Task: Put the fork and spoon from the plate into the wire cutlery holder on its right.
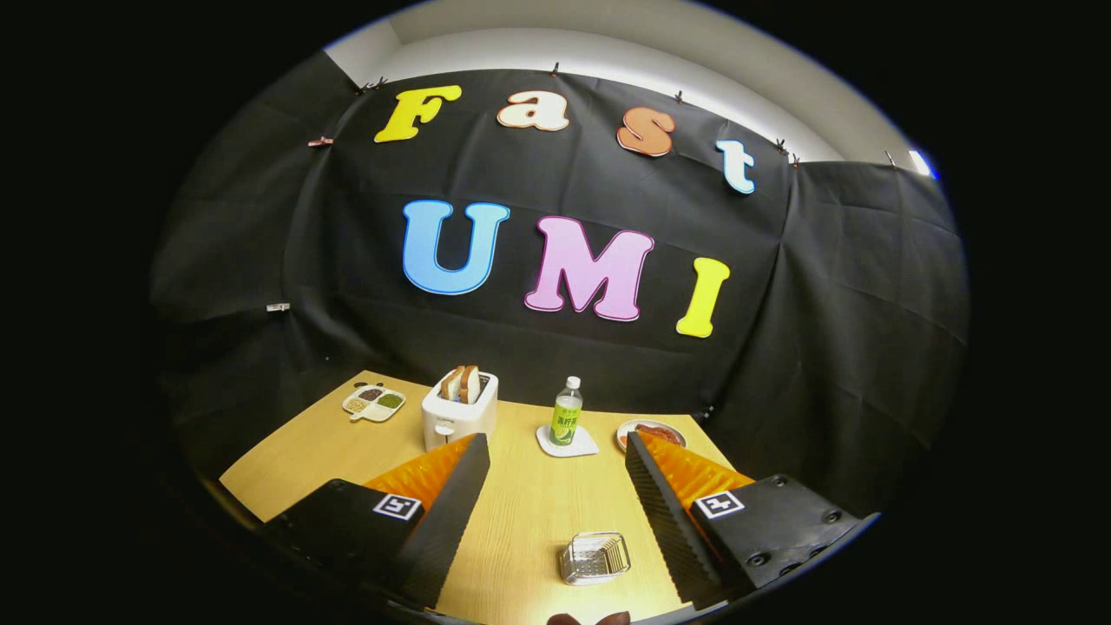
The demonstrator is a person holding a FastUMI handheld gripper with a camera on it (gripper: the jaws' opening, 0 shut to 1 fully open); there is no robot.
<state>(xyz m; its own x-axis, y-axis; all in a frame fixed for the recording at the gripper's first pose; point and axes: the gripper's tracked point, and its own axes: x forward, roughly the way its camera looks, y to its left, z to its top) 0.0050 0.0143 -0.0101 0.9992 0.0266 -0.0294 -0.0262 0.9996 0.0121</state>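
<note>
My gripper (555,486) is open, its two black-and-orange fingers (451,508) spread wide above the wooden table (521,512) with nothing held. The wire cutlery holder (594,557) stands on the table between the fingers, nearer the right one, and looks empty. A dark rounded shape (588,618) peeks in just below the holder; I cannot tell what it is. Fork and spoon cannot be made out.
Beyond the fingers stand a white toaster (460,406) with bread slices, a green bottle (566,412) on a white coaster, a divided snack tray (373,403) at the far left and a small plate (649,431) of red food beyond the right finger.
</note>
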